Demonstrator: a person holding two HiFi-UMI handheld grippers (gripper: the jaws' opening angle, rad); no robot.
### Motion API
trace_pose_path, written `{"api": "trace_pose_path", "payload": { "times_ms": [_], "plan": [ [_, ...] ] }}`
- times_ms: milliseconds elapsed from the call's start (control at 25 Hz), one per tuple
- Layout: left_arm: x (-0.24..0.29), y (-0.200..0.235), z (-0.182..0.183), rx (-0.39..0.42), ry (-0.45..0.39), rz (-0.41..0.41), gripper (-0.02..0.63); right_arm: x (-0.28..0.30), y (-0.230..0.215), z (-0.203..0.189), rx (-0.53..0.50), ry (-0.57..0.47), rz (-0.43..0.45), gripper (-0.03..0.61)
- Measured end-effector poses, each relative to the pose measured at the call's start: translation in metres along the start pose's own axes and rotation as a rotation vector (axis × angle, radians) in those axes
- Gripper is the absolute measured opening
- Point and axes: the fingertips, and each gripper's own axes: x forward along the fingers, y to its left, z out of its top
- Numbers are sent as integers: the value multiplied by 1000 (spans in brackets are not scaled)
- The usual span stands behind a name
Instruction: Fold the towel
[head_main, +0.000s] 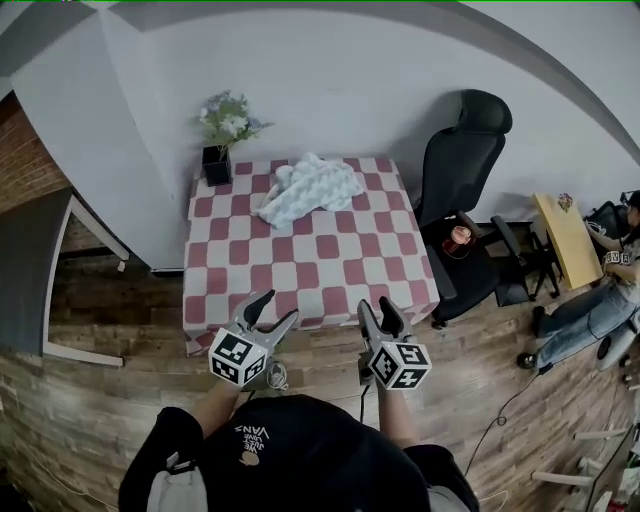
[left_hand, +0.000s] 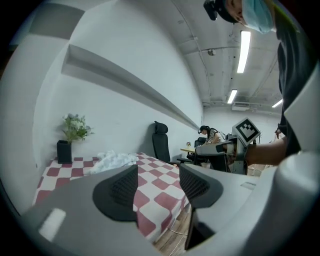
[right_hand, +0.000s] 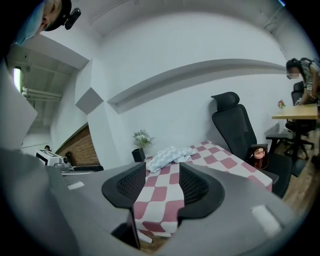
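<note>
A crumpled white towel (head_main: 307, 187) lies at the far side of the table, which wears a red-and-white checked cloth (head_main: 300, 262). The towel also shows in the left gripper view (left_hand: 114, 160) and the right gripper view (right_hand: 170, 156). Both grippers hang in front of the table's near edge, well short of the towel. My left gripper (head_main: 268, 310) is open, nothing between its jaws. My right gripper (head_main: 379, 313) is open too, and empty.
A dark pot with pale flowers (head_main: 222, 140) stands at the table's far left corner. A black office chair (head_main: 463, 205) sits right of the table. A person (head_main: 600, 290) sits by a wooden desk (head_main: 565, 235) at far right. The floor is wood planks.
</note>
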Motion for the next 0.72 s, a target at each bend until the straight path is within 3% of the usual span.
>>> {"api": "trace_pose_path", "payload": {
  "times_ms": [360,720],
  "plan": [
    [32,77,13,20,14,-87,236,62,3,11,39,-26,-130,199],
    [70,114,15,6,10,-78,236,110,-22,20,50,-1,-145,198]
  ]
}}
